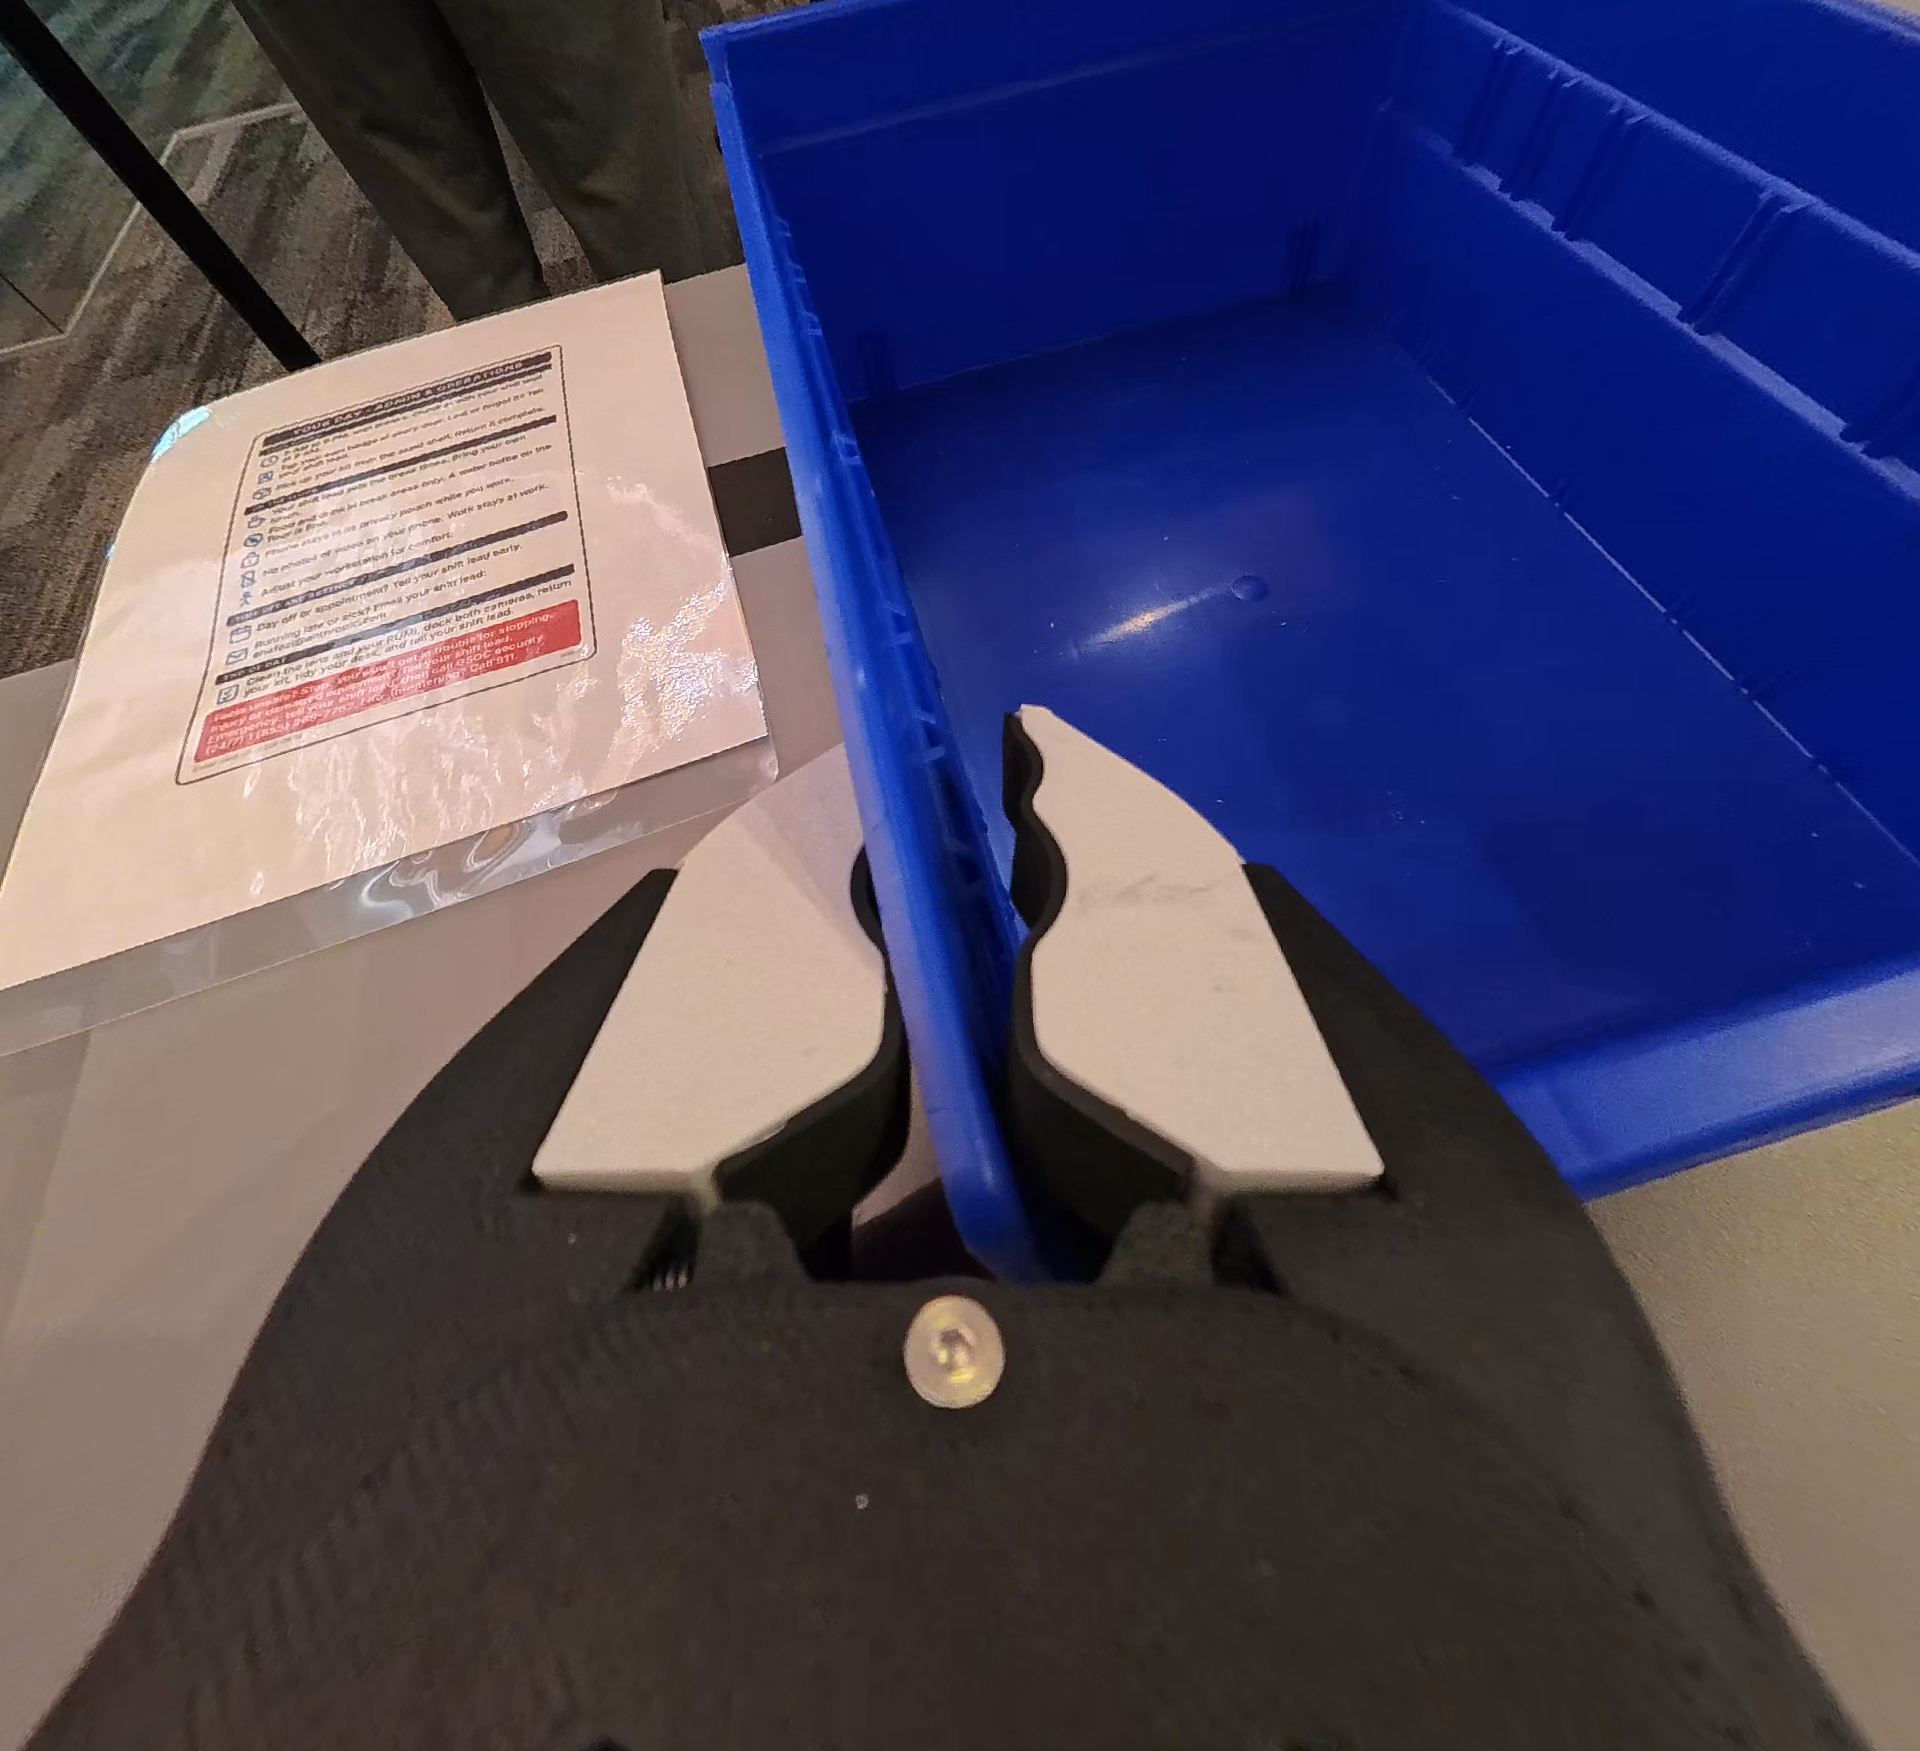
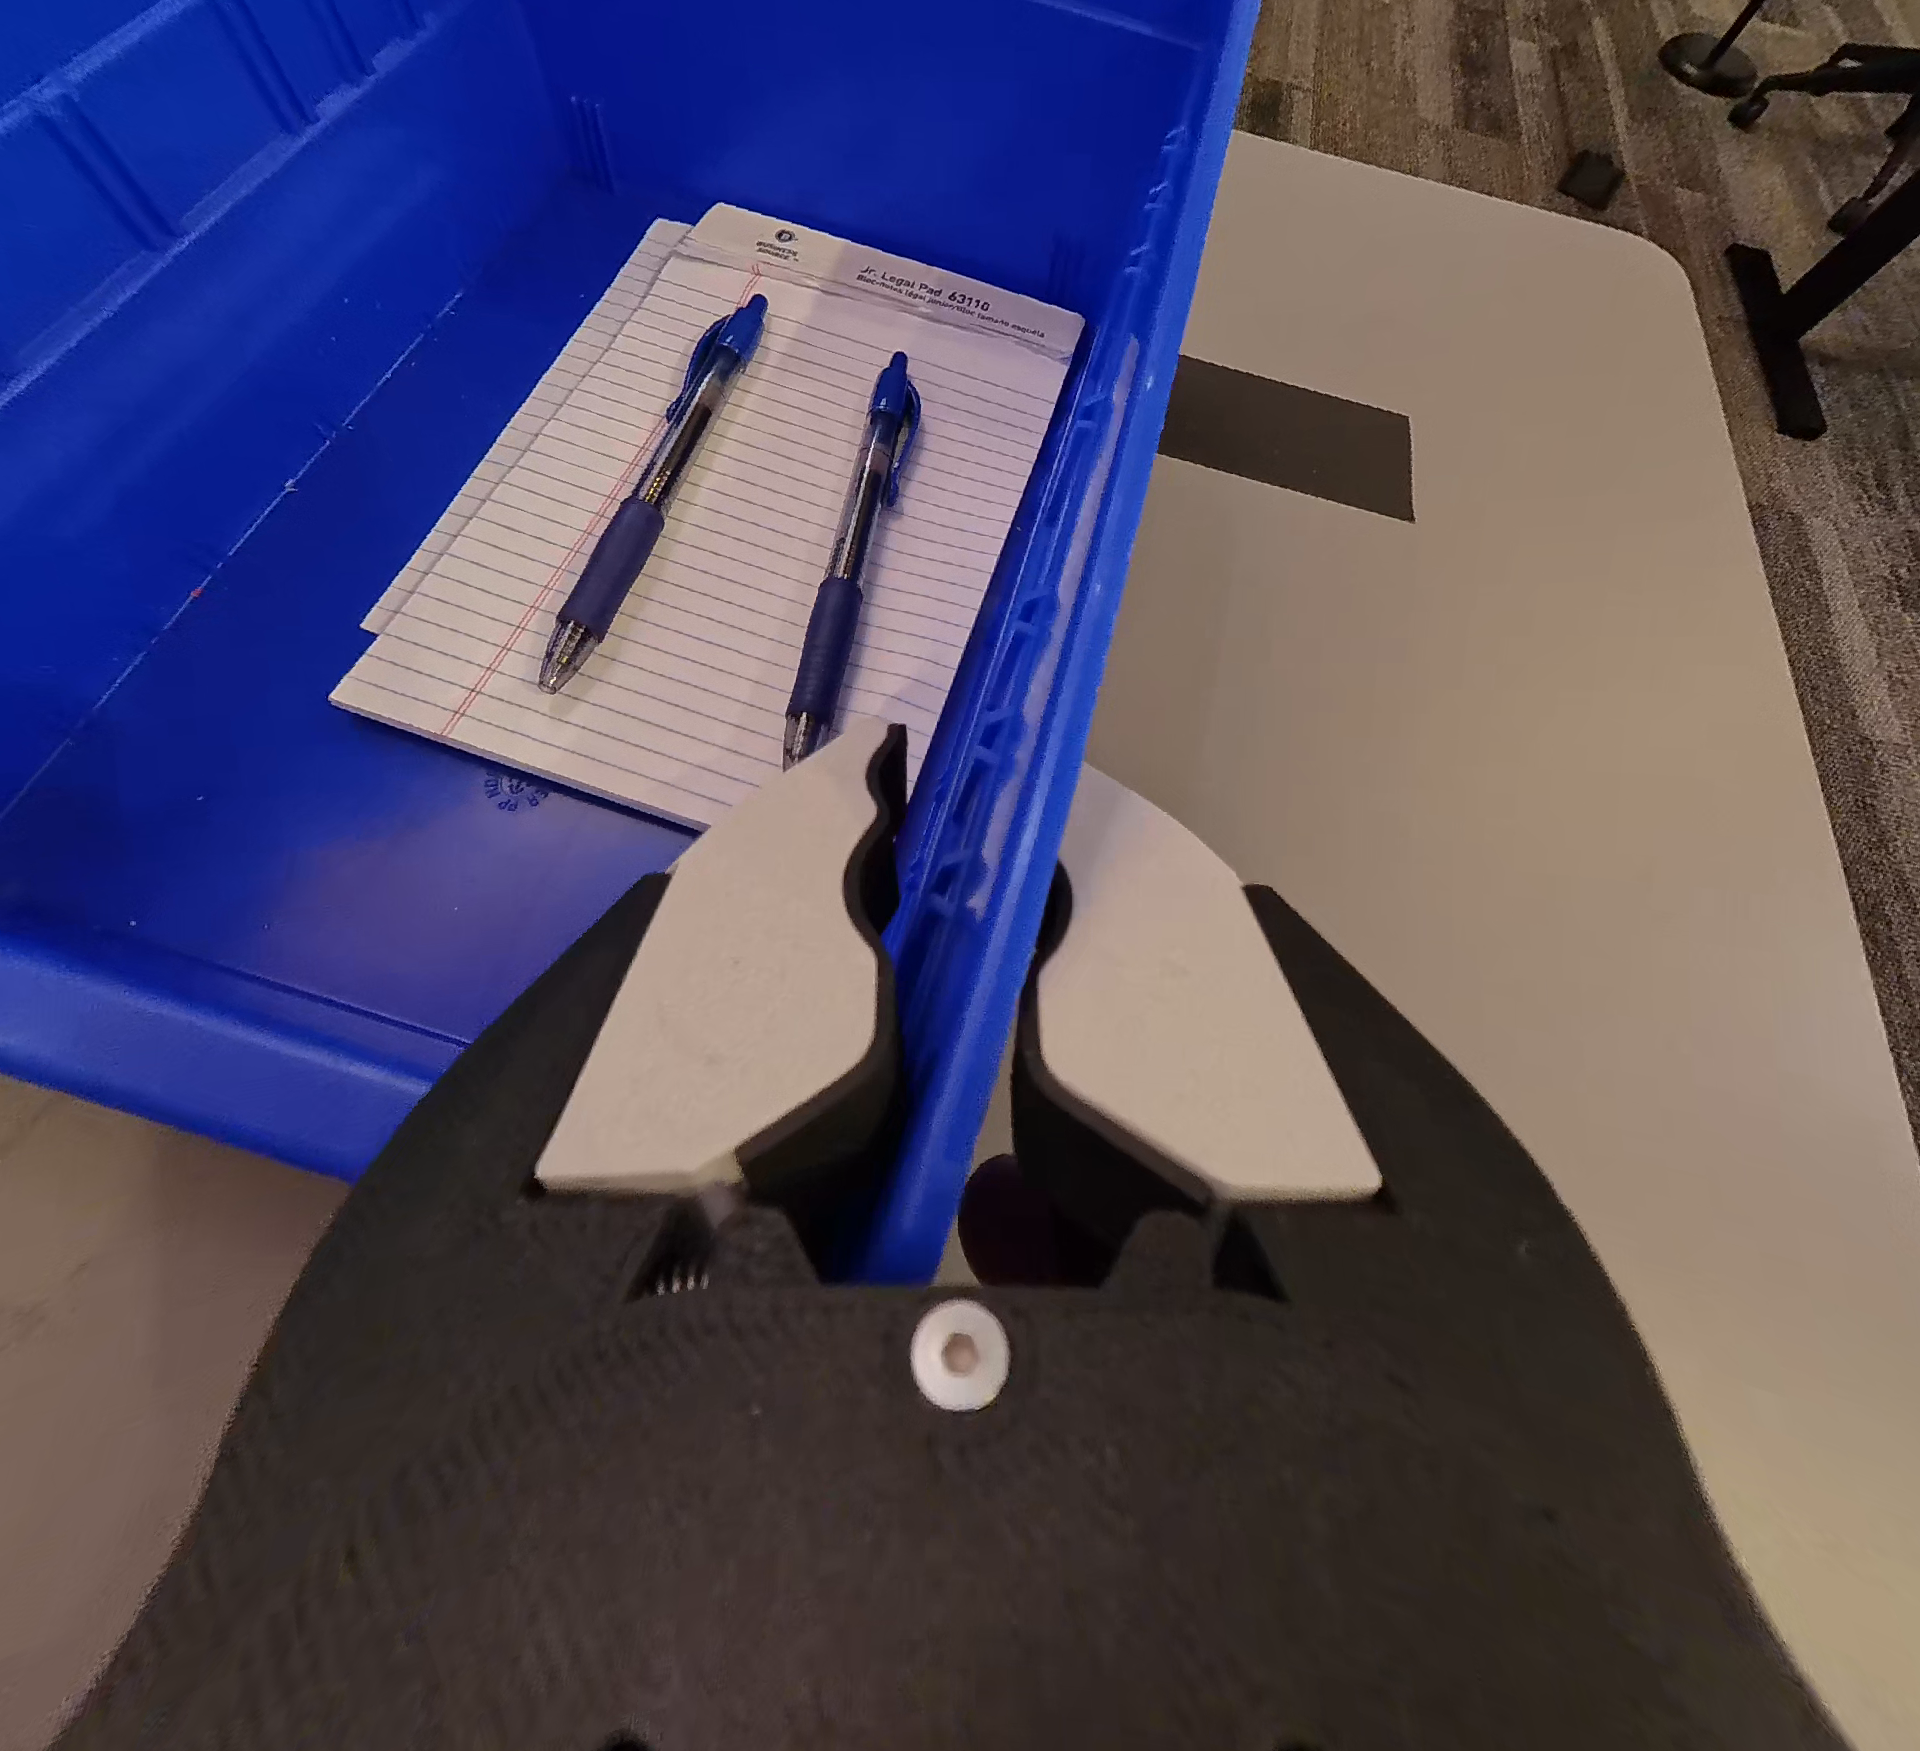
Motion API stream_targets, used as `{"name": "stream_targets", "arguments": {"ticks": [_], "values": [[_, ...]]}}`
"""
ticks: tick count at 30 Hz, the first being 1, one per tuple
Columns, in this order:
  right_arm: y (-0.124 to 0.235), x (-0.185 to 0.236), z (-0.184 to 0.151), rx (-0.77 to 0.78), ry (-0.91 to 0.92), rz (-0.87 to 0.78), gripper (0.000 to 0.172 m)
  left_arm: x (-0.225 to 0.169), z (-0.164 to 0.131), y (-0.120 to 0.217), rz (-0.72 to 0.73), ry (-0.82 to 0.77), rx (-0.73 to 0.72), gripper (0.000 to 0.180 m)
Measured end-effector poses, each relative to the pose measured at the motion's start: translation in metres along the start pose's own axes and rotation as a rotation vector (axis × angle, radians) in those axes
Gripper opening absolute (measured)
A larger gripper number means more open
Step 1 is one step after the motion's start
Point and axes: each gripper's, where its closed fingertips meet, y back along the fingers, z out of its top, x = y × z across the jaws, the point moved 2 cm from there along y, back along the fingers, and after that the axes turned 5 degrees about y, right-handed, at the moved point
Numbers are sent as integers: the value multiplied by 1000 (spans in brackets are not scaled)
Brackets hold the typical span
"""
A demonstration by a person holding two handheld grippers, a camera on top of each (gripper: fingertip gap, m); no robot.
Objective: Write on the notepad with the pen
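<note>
A white lined notepad [image 2: 727, 506] lies on the floor of a blue plastic bin [image 2: 260, 558], against its right wall. Two blue pens [image 2: 649, 496] [image 2: 857, 548] lie side by side on the pad, tips pointing towards me. My right gripper [image 2: 987, 766] straddles the bin's right wall [image 2: 1049, 662], one finger inside by the pad's near corner, and is shut on that wall. My left gripper [image 1: 930, 745] straddles the bin's left wall [image 1: 831, 454] and is shut on it. In the left wrist view this end of the bin floor [image 1: 1351, 662] is bare.
The bin stands on a grey table [image 2: 1455, 766]. A laminated printed sheet [image 1: 395, 621] lies on the table left of the bin. A black tape strip [image 2: 1288, 444] is on the table right of the bin. A person's legs [image 1: 416, 39] stand beyond the table's far edge. Tip to tip, the grippers are about 75 cm apart.
</note>
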Motion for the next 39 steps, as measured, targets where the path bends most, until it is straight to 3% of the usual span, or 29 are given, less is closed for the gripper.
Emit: {"name": "stream_targets", "arguments": {"ticks": [26, 39], "values": [[3, -1, 1, 36, -48, -5, 12, -2, 11, 6, -7, -19, 24, 12], [20, 1, 3, 94, -53, 8, 11, 7, 9, 35, -1, 7, 33, 12]]}}
